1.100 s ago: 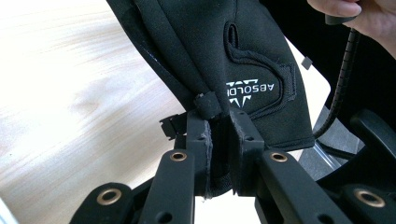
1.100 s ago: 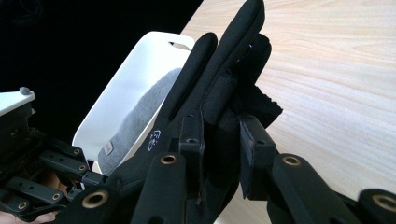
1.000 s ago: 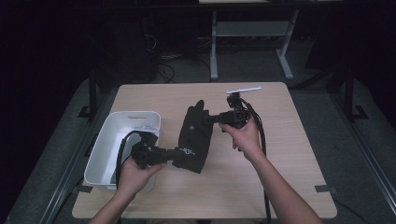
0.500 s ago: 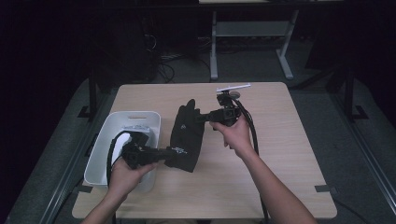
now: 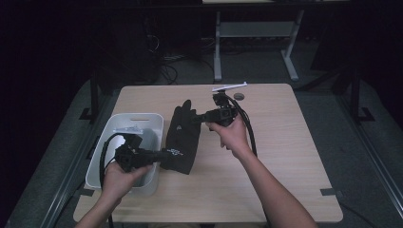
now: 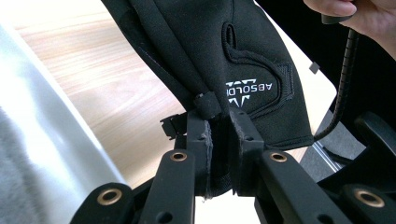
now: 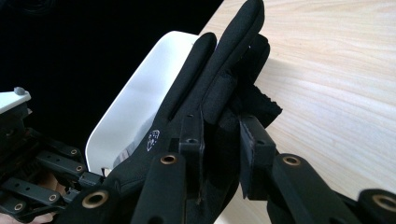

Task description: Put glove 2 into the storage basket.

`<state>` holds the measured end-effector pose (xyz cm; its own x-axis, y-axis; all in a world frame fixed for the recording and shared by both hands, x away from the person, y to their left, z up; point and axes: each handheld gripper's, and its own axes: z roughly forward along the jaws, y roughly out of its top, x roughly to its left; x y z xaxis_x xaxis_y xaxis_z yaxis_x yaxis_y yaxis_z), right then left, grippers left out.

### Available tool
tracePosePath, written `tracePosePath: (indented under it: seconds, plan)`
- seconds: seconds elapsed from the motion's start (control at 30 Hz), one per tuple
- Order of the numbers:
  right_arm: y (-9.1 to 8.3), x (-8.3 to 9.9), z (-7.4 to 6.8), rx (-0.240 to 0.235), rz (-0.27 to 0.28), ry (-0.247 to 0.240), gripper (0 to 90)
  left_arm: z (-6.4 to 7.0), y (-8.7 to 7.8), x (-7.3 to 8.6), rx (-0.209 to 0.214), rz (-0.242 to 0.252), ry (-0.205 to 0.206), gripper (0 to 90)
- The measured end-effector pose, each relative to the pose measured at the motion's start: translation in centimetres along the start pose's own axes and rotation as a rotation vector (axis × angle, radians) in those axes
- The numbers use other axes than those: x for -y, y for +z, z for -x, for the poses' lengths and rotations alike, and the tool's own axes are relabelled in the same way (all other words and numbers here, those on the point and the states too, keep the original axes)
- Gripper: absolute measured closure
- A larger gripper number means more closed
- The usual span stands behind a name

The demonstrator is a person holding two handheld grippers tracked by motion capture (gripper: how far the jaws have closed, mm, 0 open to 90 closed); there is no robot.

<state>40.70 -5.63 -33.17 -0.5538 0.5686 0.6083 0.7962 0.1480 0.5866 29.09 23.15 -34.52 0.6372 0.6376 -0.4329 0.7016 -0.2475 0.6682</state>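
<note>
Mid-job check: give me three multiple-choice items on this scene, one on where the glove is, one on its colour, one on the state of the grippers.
1. Where is the glove?
A. Lying inside the bin
B. Held above the table, beside the bin
C. On the floor

2. What colour is the glove?
A. Black
B. Red
C. White

3. How do the grippers stand?
A. Both open
B. One shut on the glove
C. Both shut on the glove

Answers:
1 B: it hangs over the table, right of the white bin.
2 A: black cloth with a small white logo.
3 C: the left gripper pinches the cuff end, the right gripper the finger end.
</note>
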Motion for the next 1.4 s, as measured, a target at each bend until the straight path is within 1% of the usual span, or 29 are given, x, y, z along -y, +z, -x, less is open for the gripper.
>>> tracePosePath:
  seconds: [0.17, 0.33, 0.53, 0.6, 0.63, 0.8, 0.9, 1.03, 1.2, 1.4]
  plan:
    - [0.8, -0.5, -0.5, -0.011, -0.004, -0.005, 73.5, -0.5, -0.6, 0.3, -0.008, 0.005, -0.006, 80.8]
    - [1.6, -0.9, -1.2, -0.022, -0.007, -0.011, 73.5, -1.1, -1.4, 0.6, -0.006, 0.020, -0.029, 80.8]
    - [2.7, -1.4, -1.9, -0.037, -0.015, -0.020, 73.5, -1.5, -2.5, 1.0, -0.022, 0.028, -0.038, 80.8]
    - [3.0, -1.5, -2.2, -0.039, -0.017, -0.025, 73.5, -1.7, -2.8, 1.1, -0.023, 0.029, -0.035, 80.8]
    - [3.1, -1.6, -2.4, -0.039, -0.019, -0.021, 73.5, -1.7, -2.9, 1.2, -0.025, 0.033, -0.043, 80.8]
    - [3.7, -1.9, -3.1, -0.040, -0.027, -0.034, 73.5, -1.9, -3.6, 1.4, -0.031, 0.037, -0.039, 80.8]
    - [4.1, -2.0, -3.4, -0.046, -0.026, -0.034, 73.5, -2.1, -4.1, 1.5, -0.033, 0.040, -0.046, 80.8]
    - [4.8, -2.3, -3.6, -0.055, -0.032, -0.034, 73.5, -2.3, -4.7, 1.7, -0.041, 0.039, -0.048, 80.8]
    - [5.8, -2.7, -4.2, -0.065, -0.040, -0.046, 73.5, -2.9, -5.4, 2.1, -0.051, 0.052, -0.064, 80.9]
    - [7.3, -3.1, -4.9, -0.087, -0.051, -0.040, 73.5, -3.5, -6.8, 2.7, -0.068, 0.061, -0.078, 80.9]
